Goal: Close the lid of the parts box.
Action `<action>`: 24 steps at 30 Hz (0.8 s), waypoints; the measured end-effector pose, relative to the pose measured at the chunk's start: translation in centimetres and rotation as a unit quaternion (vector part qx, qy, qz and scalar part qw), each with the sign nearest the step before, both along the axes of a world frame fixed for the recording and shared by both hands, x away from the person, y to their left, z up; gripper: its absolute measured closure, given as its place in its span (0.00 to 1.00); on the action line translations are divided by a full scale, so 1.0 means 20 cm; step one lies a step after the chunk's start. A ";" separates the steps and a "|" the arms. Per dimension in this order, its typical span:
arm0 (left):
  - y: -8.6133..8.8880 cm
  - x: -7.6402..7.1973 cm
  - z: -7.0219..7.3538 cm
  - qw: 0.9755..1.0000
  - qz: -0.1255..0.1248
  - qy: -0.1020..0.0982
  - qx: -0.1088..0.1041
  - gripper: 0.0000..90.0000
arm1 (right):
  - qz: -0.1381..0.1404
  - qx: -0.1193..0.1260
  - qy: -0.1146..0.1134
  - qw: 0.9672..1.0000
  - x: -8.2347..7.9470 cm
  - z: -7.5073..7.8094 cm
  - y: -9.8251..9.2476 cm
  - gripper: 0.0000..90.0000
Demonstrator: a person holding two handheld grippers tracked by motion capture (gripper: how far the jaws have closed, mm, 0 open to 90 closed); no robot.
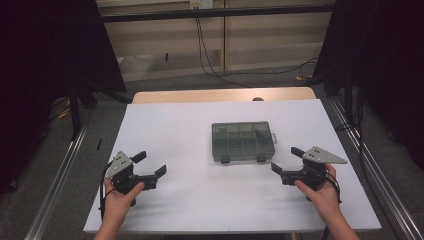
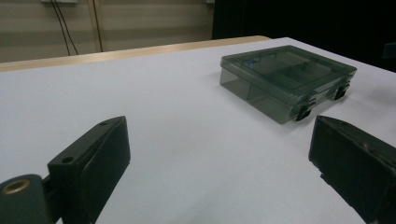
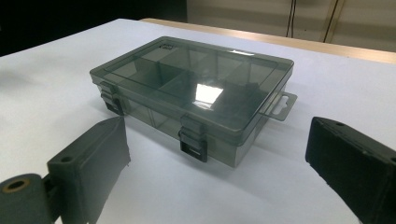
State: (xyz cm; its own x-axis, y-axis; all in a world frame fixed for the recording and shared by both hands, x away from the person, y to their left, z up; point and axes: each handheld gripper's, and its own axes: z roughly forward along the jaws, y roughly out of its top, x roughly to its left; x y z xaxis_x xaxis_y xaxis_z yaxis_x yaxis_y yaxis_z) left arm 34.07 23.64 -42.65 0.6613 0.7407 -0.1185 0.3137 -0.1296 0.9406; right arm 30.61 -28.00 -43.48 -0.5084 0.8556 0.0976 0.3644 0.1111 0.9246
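Both grippers, left gripper (image 1: 151, 164) and right gripper (image 1: 286, 160), hover with jaws spread wide and empty. Between them, nearer the right one, a smoky translucent plastic compartment box (image 1: 243, 141) sits latched shut on the white desk (image 1: 170, 125). It looks light, rigid and slick; its two front latches (image 3: 193, 139) seem the best place to grasp.

Through the smoky lid of the compartment box (image 3: 196, 93) I cannot tell whether the cells hold anything; glare covers one. In both gripper views the bottom and right edges cut off my jaws. My forearms leave the high view.
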 end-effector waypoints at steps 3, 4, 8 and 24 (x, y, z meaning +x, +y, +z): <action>0.01 0.00 0.00 1.000 0.002 0.000 0.000 0.06 | 0.000 -0.005 0.003 1.000 0.00 -0.01 0.00 0.06; 0.02 0.00 0.00 1.000 0.002 -0.002 0.000 0.06 | 0.002 -0.007 0.003 1.000 -0.01 -0.01 0.00 0.06; 0.03 -0.01 0.00 1.000 0.005 -0.003 -0.002 0.06 | 0.001 -0.008 0.002 1.000 -0.02 -0.01 -0.01 0.06; 0.07 -0.04 -0.01 1.000 0.006 -0.003 -0.003 0.06 | 0.002 -0.013 0.007 1.000 -0.05 -0.04 -0.03 0.06</action>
State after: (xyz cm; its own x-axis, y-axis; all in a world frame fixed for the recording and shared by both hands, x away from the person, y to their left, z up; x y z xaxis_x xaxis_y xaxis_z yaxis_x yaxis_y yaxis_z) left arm 33.32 25.04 -42.85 0.6533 0.7477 -0.1185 0.3097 -0.1211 0.9431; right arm 29.60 -28.65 -44.20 -0.5112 0.8556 0.0818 0.3768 0.1376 0.9160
